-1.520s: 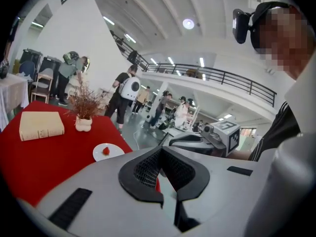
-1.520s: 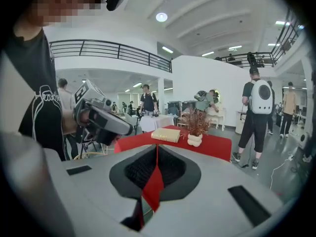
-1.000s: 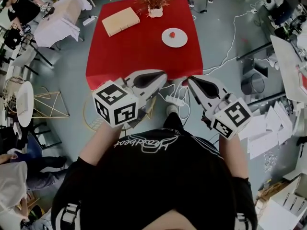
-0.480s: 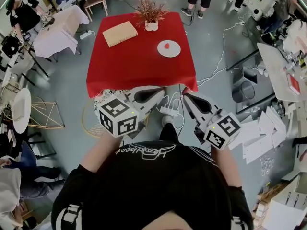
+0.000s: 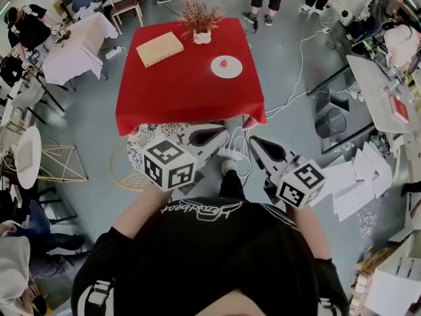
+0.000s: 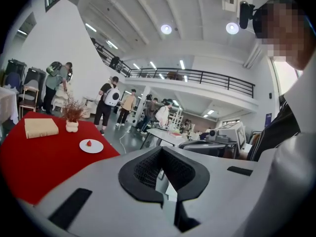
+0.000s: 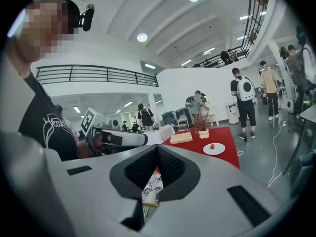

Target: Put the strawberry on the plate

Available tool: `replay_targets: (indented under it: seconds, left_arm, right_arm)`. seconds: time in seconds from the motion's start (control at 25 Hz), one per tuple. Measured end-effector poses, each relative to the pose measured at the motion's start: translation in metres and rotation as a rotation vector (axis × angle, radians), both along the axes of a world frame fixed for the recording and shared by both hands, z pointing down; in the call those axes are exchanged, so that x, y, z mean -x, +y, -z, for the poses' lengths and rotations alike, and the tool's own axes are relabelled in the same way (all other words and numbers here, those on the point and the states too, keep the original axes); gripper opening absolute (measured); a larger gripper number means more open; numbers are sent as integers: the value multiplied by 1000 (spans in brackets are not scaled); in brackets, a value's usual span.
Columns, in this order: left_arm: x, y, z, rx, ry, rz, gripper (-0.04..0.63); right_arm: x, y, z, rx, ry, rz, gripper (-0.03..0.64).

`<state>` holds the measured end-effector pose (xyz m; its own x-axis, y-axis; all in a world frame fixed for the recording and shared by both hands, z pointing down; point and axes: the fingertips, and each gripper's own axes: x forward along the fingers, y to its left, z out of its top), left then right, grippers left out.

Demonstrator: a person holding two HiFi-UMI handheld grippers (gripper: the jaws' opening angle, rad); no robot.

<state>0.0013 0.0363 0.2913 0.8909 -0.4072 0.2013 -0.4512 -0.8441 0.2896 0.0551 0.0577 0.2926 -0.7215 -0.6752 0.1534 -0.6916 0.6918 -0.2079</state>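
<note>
The strawberry (image 5: 224, 62) lies on the white plate (image 5: 231, 70), which sits on the right side of the red table (image 5: 177, 91). Both grippers hang in front of the table's near edge, above the floor and well short of the plate. My left gripper (image 5: 222, 132) is shut and holds nothing. My right gripper (image 5: 252, 141) is shut and empty too. In the left gripper view the strawberry (image 6: 89, 142) and plate (image 6: 95, 147) show far to the left of the closed jaws (image 6: 161, 148). In the right gripper view the strawberry (image 7: 212, 145) and plate (image 7: 217, 150) lie to the right, beyond the closed jaws (image 7: 157, 146).
A tan book (image 5: 159, 48) and a potted dried plant (image 5: 200, 20) stand at the table's far side. A power strip (image 5: 230, 154) and cables lie on the floor under the grippers. A patterned stool (image 5: 152, 137) stands by the table's front. People and other tables ring the room.
The table looks smaller and farther off. Both grippers have drawn back from its front edge toward the person's body. The strawberry stays on the plate.
</note>
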Motion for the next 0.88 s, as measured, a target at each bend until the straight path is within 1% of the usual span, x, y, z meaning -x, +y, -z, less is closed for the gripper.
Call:
replay_targets:
  seconds: [0.2,0.32,0.88]
  left_arm:
    - [-9,7,-5,9,-5,-28,6]
    - [-9,7,-4,5,-4,-37,6]
    - [-11,4,-11,20,1,-39,6]
  right_arm:
    - [-7,6,-9,23,13,-19,8]
    - [-5,6,-8,17,29,-18,8]
    - [-8,3,-13,28,38,-17,8]
